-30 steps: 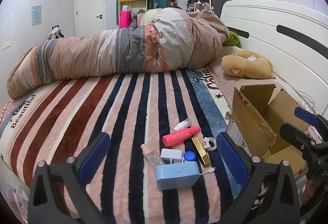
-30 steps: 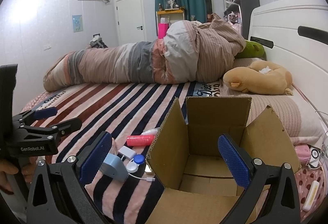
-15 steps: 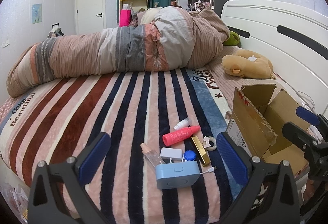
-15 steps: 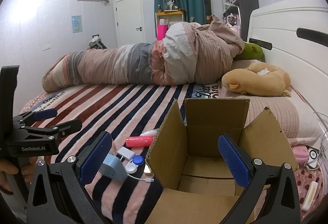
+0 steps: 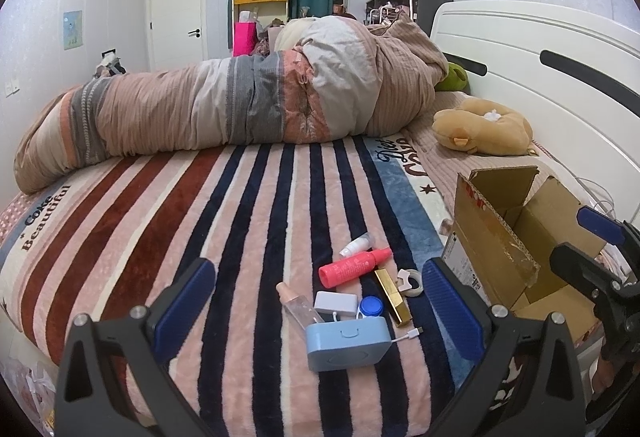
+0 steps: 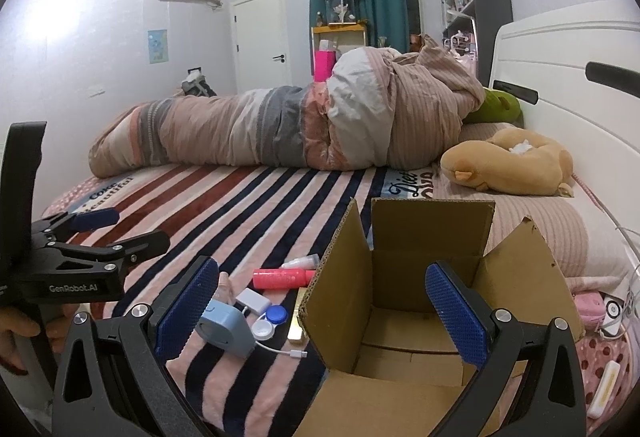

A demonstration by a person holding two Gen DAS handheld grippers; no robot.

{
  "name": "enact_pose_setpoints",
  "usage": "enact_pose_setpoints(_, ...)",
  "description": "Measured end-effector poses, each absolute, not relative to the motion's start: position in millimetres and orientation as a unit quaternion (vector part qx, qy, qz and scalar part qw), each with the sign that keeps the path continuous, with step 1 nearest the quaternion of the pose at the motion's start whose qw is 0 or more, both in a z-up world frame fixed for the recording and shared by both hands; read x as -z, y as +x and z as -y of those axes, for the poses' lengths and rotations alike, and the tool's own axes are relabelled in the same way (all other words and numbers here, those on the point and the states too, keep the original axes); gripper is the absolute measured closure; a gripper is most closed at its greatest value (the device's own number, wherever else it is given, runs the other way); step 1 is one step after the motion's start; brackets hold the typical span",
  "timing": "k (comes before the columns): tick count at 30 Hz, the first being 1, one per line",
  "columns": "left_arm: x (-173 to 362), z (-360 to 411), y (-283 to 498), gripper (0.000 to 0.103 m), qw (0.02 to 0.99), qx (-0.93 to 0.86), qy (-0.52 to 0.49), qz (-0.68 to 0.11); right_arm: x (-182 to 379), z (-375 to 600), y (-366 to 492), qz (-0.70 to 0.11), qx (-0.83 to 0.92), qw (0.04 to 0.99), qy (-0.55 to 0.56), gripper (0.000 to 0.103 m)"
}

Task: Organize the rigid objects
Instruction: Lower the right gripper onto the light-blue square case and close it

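Small items lie on the striped blanket: a light blue case (image 5: 347, 343), a white charger block (image 5: 335, 303), a blue lens case (image 5: 371, 307), a gold tube (image 5: 393, 297), a pink-red bottle (image 5: 352, 266), a clear bottle (image 5: 299, 304), a small white bottle (image 5: 355, 244) and a tape roll (image 5: 411, 281). An open cardboard box (image 5: 504, 237) stands to their right and also shows in the right wrist view (image 6: 404, 289). My left gripper (image 5: 318, 311) is open, hovering over the items. My right gripper (image 6: 322, 311) is open at the box's near edge.
A rolled duvet (image 5: 248, 105) lies across the far bed. A tan plush toy (image 5: 484, 131) lies by the white headboard (image 5: 540, 49). Pink and white small things (image 6: 600, 313) lie right of the box. The blanket's left side (image 5: 120, 221) is bare.
Both views have shifted only slightly. Both grippers stay open and no item has moved.
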State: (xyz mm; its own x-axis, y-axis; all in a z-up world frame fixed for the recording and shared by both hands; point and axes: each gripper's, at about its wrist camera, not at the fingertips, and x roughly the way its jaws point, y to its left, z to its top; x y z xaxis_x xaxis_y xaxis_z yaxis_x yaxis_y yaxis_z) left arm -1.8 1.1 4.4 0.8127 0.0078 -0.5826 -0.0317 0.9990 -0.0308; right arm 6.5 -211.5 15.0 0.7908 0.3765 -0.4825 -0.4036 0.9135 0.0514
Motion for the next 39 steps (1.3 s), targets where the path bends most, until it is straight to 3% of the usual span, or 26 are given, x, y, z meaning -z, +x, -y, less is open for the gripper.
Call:
enact_pose_setpoints(10,-6,-4,-1,0.000,0.953,-0.009,-0.023,-0.301,-18,203,2,-0.249,-0.224,0.942,-0.036,0.000)
enact_pose_setpoints(18,0,-45,-5,0.000,0.959,0.013,-0.038,-0.281,-35,162,-15,-0.195,-0.280,0.935,-0.101,0.000)
enact_pose_setpoints(20,4,-59,-6,0.000,0.959,0.021,-0.047,-0.279,-34,139,-17,-0.196,-0.316,0.919,-0.133,0.005)
enact_pose_setpoints(22,10,-75,-8,0.000,0.958,0.023,-0.053,-0.280,-27,117,-16,-0.214,-0.345,0.901,-0.151,0.020)
enact_pose_setpoints(24,16,-91,-10,0.000,0.958,0.021,-0.060,-0.281,-10,95,-12,-0.249,-0.375,0.877,-0.171,0.025)
enact_pose_setpoints(28,29,-114,-17,0.001,0.957,0.014,-0.079,-0.280,38,61,2,-0.326,-0.383,0.839,-0.207,0.032)
enact_pose_setpoints(35,45,-125,-20,0.001,0.952,0.026,-0.108,-0.285,82,51,38,-0.378,-0.365,0.823,-0.215,0.032)
enact_pose_setpoints(39,47,-123,-22,0.000,0.951,0.028,-0.113,-0.287,86,53,30,-0.392,-0.388,0.808,-0.208,0.057)
